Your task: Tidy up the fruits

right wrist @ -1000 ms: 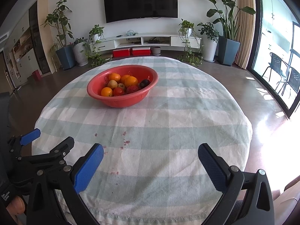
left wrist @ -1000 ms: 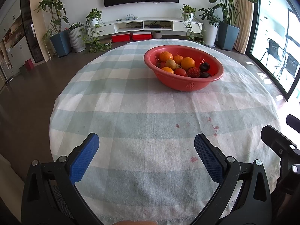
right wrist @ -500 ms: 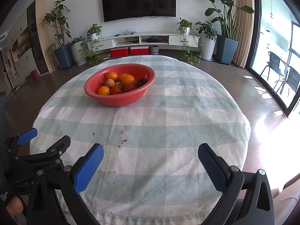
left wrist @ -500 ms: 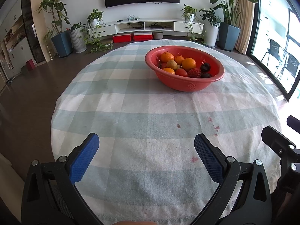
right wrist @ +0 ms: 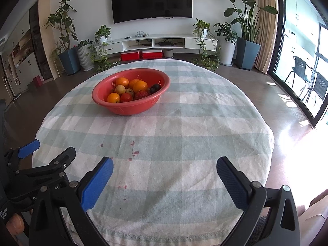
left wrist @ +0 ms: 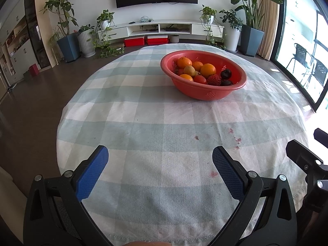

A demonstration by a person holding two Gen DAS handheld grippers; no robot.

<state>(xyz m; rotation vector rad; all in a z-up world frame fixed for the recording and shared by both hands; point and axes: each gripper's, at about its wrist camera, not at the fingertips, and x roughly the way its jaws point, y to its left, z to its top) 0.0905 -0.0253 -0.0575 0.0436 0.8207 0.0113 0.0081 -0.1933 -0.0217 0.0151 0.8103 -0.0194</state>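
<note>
From the left wrist, your left gripper (left wrist: 160, 155) is spread and empty, and the bowl (left wrist: 207, 94) of fruit (left wrist: 208, 70) sits far ahead, to its right. From the right wrist, your right gripper (right wrist: 165, 167) is also spread; the bowl lies ahead-left, so both reaching may collide or tip it.

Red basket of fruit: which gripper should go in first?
Marginally the left. Both the left gripper and right gripper hang open at the near table edge, and the red basket seems slightly closer in its view.
</note>
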